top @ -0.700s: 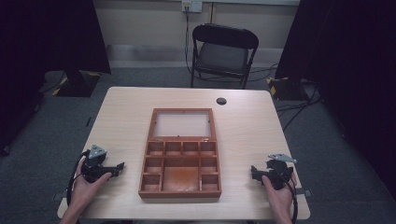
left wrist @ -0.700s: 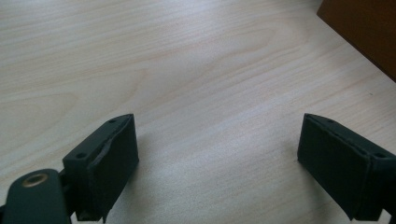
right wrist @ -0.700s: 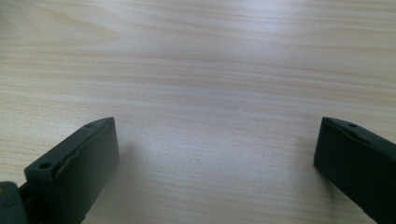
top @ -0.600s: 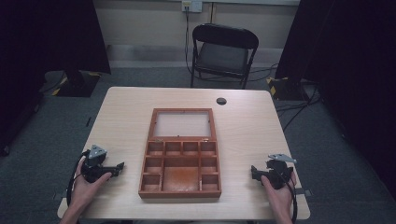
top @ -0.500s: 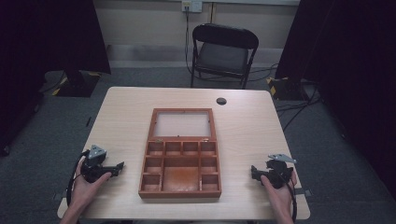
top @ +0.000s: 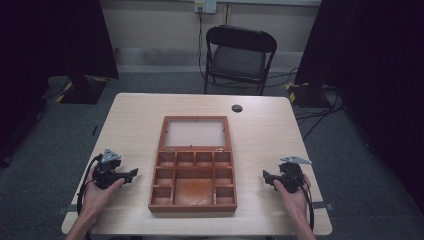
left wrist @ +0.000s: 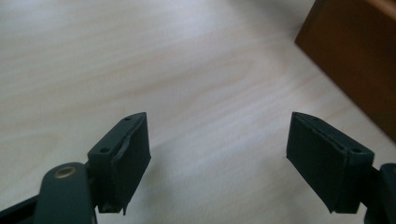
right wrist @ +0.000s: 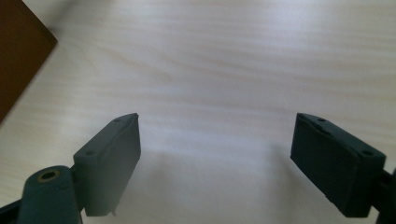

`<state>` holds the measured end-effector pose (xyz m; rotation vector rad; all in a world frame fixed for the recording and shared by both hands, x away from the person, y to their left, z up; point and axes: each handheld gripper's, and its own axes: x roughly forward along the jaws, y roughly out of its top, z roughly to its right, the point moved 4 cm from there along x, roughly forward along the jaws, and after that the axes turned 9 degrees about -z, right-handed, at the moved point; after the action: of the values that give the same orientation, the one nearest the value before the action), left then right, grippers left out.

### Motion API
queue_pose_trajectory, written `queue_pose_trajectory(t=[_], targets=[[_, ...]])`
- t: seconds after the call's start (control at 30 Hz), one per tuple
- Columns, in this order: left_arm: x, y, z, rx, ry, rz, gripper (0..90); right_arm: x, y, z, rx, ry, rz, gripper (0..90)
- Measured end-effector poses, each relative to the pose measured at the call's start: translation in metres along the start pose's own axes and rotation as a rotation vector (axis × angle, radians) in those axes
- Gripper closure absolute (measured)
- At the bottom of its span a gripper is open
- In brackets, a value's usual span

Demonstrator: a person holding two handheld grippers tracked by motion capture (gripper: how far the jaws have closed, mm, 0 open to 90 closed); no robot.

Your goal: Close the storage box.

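- Wooden box [top: 193, 170]: one, lid open and laid flat toward the far edge, sits mid-tabletop, nearer the near edge; its compartments look empty.
- Nothing has shifted since the frames just before; both claws rest idle. I judge work not yet begun.
- My left claw [top: 131, 173] near the left edge, jaws apart, empty.
- My right claw [top: 266, 176] near the right edge, jaws apart, empty.
- One small dark disc [top: 237, 108] by the far edge.

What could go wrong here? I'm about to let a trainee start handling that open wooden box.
The brown wooden compartment box sits near the light wooden table's front edge; a push from the open left gripper or right gripper could slide it off. Its glass-panelled lid lies flat open and may crack if pressed.
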<state>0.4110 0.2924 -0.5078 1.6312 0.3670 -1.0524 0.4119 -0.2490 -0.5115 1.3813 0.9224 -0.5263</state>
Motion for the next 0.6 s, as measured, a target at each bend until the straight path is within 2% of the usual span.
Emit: queue_pose_trajectory(t=[0.07, 0.13, 0.2, 0.27, 0.33, 0.37, 0.43, 0.47, 0.5, 0.57, 0.6], targets=[[-0.001, 0.008, 0.002, -0.005, -0.005, 0.026, 21.5, -0.001, 0.013, -0.006, -0.012, 0.026, 0.017, 15.1], [-0.003, 0.016, 0.005, -0.015, -0.039, 0.036, 21.7, -0.001, 0.022, -0.012, -0.017, 0.048, 0.041, 15.0], [-0.004, 0.028, 0.008, 0.000, -0.027, 0.062, 21.9, 0.001, 0.037, -0.024, -0.033, 0.087, 0.060, 14.9], [-0.004, 0.032, 0.008, -0.007, -0.042, 0.064, 21.9, 0.002, 0.040, -0.027, -0.040, 0.089, 0.064, 15.1], [-0.003, 0.039, 0.008, -0.005, -0.040, 0.067, 21.7, 0.005, 0.048, -0.033, -0.065, 0.090, 0.066, 15.2], [-0.003, 0.042, 0.007, -0.014, -0.039, 0.090, 22.0, 0.007, 0.054, -0.039, -0.075, 0.108, 0.070, 15.2], [-0.002, 0.044, 0.007, -0.014, -0.047, 0.089, 22.3, 0.008, 0.056, -0.042, -0.084, 0.112, 0.067, 15.2], [0.000, 0.046, 0.007, -0.006, -0.049, 0.062, 22.1, 0.010, 0.059, -0.045, -0.093, 0.109, 0.065, 15.3], [0.000, 0.047, 0.007, -0.008, -0.052, 0.057, 21.8, 0.011, 0.061, -0.048, -0.107, 0.112, 0.058, 15.2], [0.000, 0.052, 0.008, -0.006, -0.061, 0.067, 21.5, 0.013, 0.065, -0.050, -0.114, 0.118, 0.059, 15.2], [0.000, 0.054, 0.009, -0.006, -0.051, 0.077, 21.8, 0.014, 0.067, -0.052, -0.119, 0.119, 0.060, 15.2]])
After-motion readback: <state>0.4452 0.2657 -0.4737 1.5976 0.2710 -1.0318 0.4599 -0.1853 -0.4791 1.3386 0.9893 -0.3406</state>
